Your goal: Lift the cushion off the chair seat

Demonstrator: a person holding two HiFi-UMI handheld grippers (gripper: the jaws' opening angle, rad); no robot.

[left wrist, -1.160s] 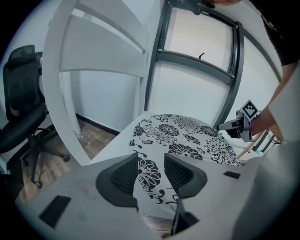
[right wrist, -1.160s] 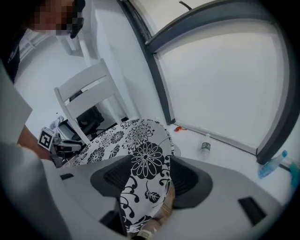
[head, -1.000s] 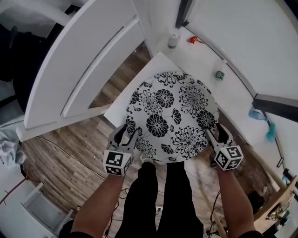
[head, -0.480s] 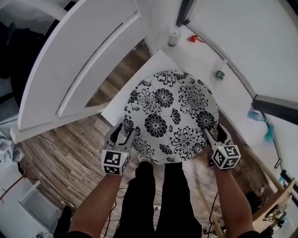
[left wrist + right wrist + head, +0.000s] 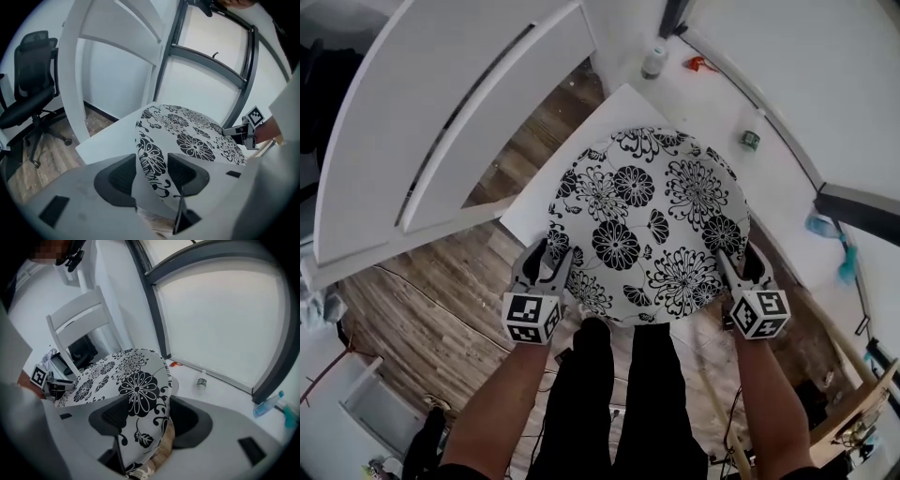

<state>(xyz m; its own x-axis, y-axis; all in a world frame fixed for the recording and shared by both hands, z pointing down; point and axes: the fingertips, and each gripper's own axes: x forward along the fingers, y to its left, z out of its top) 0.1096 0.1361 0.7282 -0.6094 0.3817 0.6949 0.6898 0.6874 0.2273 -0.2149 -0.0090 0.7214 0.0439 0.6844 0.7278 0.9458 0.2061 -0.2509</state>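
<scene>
Cushion (image 5: 652, 225): round, white with black flower print, lying flat on the white chair seat (image 5: 528, 212), centre of the head view; a corner of the seat is exposed at the cushion's left edge. Left tool (image 5: 553, 255) is positioned at the cushion's lower-left rim and right tool (image 5: 741, 259) at its lower-right rim, each with its marker cube towards the bottom of the frame. In the left gripper view the rim of the cushion (image 5: 187, 136) is seen standing between the two dark pads of the left tool (image 5: 152, 169); the jaws are wide and opening, and no clamping of the fabric is observed. In the right gripper view the cushion (image 5: 136, 380) likewise runs down between the pads of the right tool (image 5: 145, 420); these jaws are also wide and opening, the rim enclosed but not seen to be pressed. The cushion is therefore recorded as bracketed on both sides, not gripped, and not raised from the seat. The white chair back (image 5: 441, 122) fills the upper left of the head view, above a wooden floor (image 5: 441, 309). A small bottle (image 5: 653, 61) is noted on the white surface at top centre. A black office chair (image 5: 33, 89) is noted at the left of the left gripper view.
</scene>
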